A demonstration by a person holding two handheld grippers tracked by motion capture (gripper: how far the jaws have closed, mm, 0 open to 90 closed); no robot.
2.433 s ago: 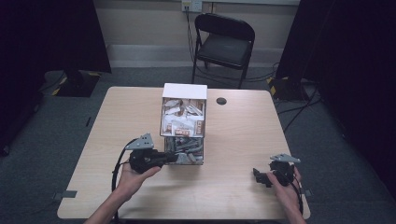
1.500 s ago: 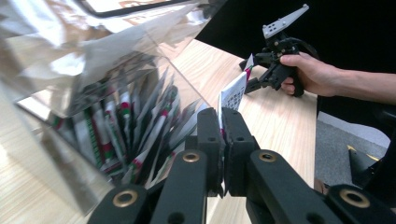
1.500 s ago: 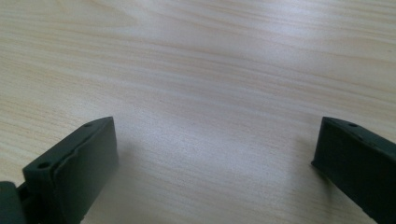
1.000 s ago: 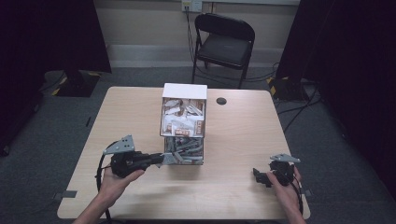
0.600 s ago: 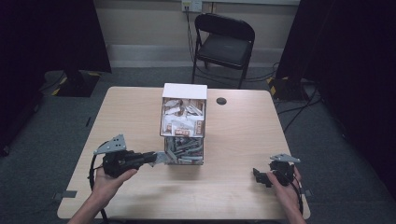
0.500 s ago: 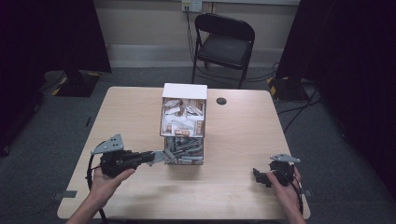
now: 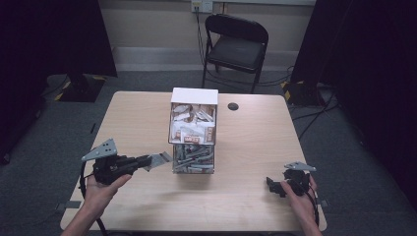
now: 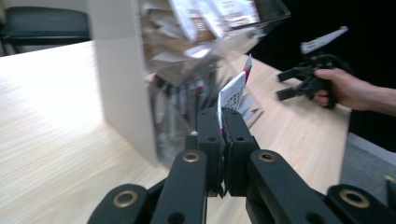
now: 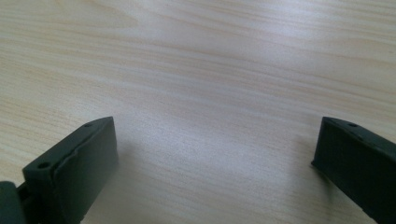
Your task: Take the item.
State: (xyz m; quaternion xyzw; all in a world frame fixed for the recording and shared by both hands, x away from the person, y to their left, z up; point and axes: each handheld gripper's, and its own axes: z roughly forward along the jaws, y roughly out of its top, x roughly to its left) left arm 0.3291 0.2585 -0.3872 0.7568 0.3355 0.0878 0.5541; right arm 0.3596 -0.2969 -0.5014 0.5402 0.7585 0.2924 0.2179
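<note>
High view: a light wooden table (image 7: 255, 142) fills the middle of the frame, with a black folding chair (image 7: 235, 43) behind it at top centre. A clear two-tier dispenser box (image 7: 193, 129) with a white back and top stands at the table's centre; its upper compartment holds white and brown sachets, its lower compartment darker packets. At lower left, the left hand (image 7: 101, 189) holds the left gripper (image 7: 145, 161), whose jaws are clenched on a small flat packet (image 7: 160, 160) just left of the box's lower compartment and apart from it. At lower right, the right hand (image 7: 300, 194) rests the right gripper (image 7: 270, 184) near the table's front edge, well apart from the box. A small dark round item (image 7: 233, 106) lies on the table just right of the box's top. Left gripper view: the two black jaws meet at centre frame, pinching the packet (image 8: 232, 95), which stands up edge-on between them, its white printed face with a red edge; the box (image 8: 187, 70) is blurred behind at upper centre, and the other hand with its gripper (image 8: 310, 70) appears at upper right. Right gripper view: the jaws stand released, wide apart at the lower corners, with bare tabletop (image 9: 210, 93) between them.
</note>
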